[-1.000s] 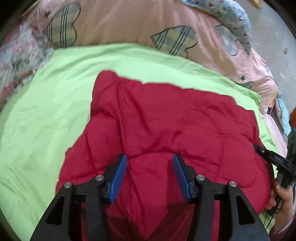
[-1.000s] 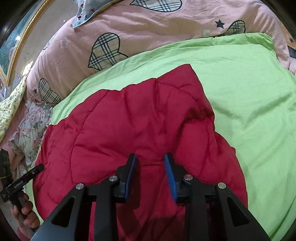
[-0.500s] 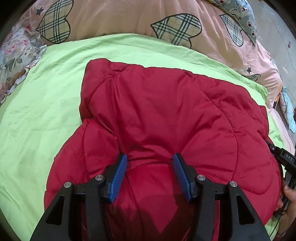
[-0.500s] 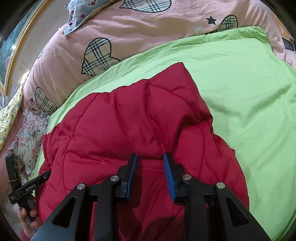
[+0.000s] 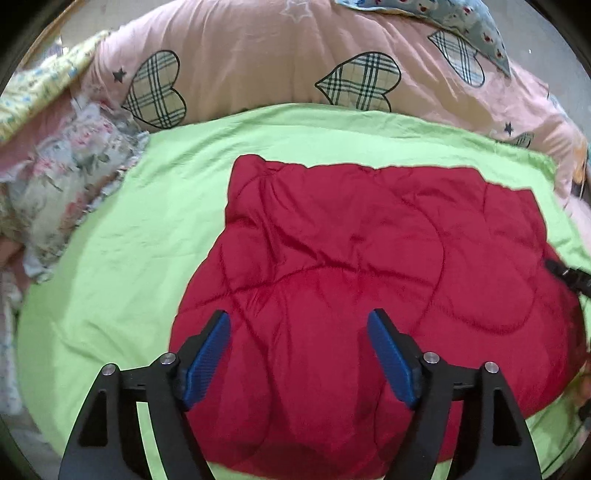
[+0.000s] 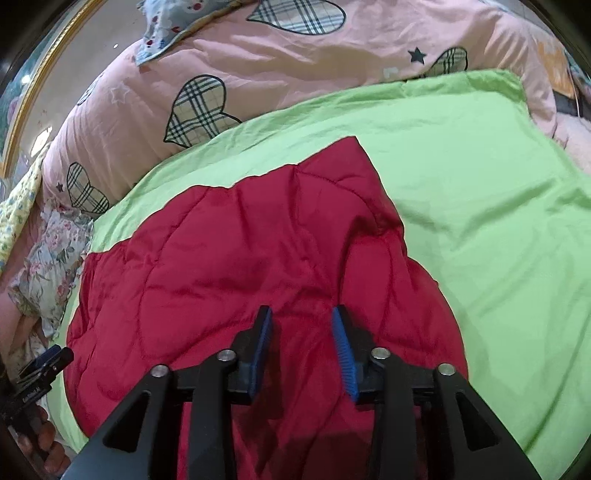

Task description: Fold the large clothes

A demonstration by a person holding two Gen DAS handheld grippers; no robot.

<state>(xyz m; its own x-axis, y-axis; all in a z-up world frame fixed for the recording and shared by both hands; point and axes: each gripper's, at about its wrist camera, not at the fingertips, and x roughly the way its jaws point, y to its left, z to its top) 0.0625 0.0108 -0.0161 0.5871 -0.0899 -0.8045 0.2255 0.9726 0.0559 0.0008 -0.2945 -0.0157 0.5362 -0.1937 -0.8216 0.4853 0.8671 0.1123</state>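
A red quilted jacket (image 5: 362,266) lies folded and bunched on the green sheet (image 5: 122,258). My left gripper (image 5: 297,314) hovers over the jacket's near left part. Its jaws are opening wide, and the blue pads (image 5: 207,354) stand clear of the cloth. My right gripper (image 6: 301,309) hangs over the jacket (image 6: 229,266) near its right side. Its jaws are opening too; red cloth shows in the gap, but the pads (image 6: 343,350) do not press on it. In the right wrist view the left gripper (image 6: 40,369) shows at the lower left, held by a hand (image 6: 37,439).
A pink quilt with plaid hearts (image 5: 295,55) is piled along the far side of the green sheet. A floral pillow (image 5: 62,184) lies at the left, and a blue patterned pillow (image 6: 166,33) rests on the quilt. Bare green sheet (image 6: 498,229) spreads right of the jacket.
The left gripper's jaws have spread much wider and it has pulled back from the jacket, which now lies flatter. The right gripper's jaws have widened a little; it has hardly moved.
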